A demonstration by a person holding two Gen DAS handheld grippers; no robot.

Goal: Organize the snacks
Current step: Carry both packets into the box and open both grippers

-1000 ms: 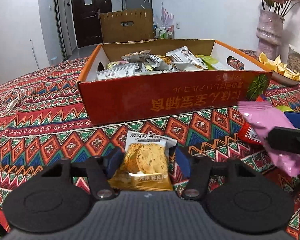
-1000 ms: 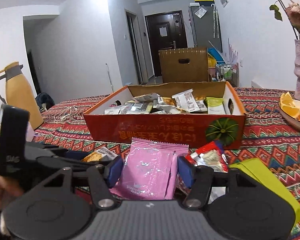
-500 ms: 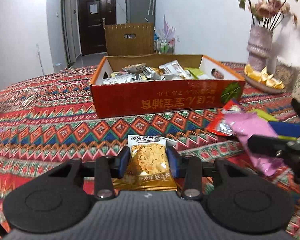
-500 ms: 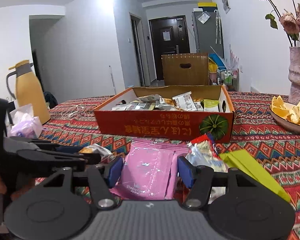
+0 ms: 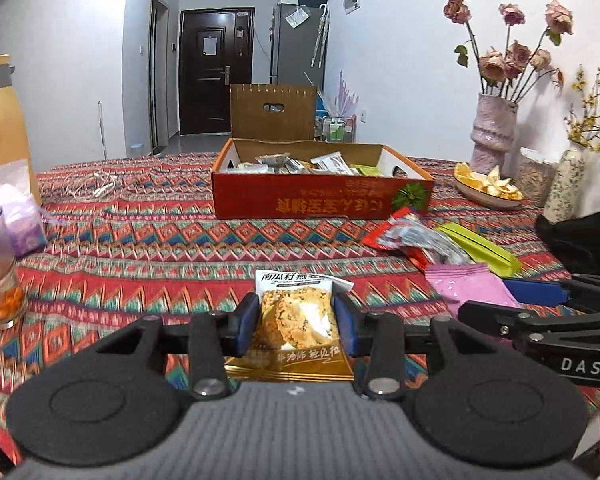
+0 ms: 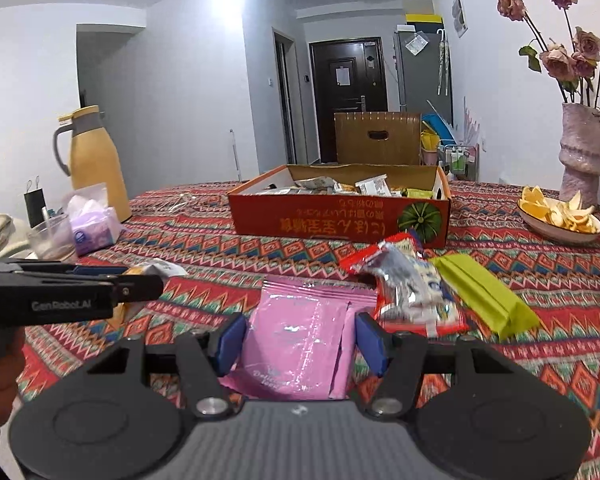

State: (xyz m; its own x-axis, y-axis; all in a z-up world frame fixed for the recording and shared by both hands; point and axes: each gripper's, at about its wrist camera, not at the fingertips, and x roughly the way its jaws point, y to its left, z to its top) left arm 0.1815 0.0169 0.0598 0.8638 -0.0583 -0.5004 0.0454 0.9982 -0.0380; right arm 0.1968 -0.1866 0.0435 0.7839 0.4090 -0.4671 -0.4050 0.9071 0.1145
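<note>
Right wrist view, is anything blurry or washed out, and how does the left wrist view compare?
Right wrist view: the red snack packet and green packet are motion-smeared, the pink pouch shows glare, and the ceiling is blown out. Left wrist view: sharper overall, with glare on the cookie packet and a bright patch on the wall at upper left. Both bend straight lines near the edges.

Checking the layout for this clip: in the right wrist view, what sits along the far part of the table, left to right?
Yellow thermos jug → purple tissue pack → red cardboard snack box → bowl of orange peels → pink vase of dried roses.
</note>
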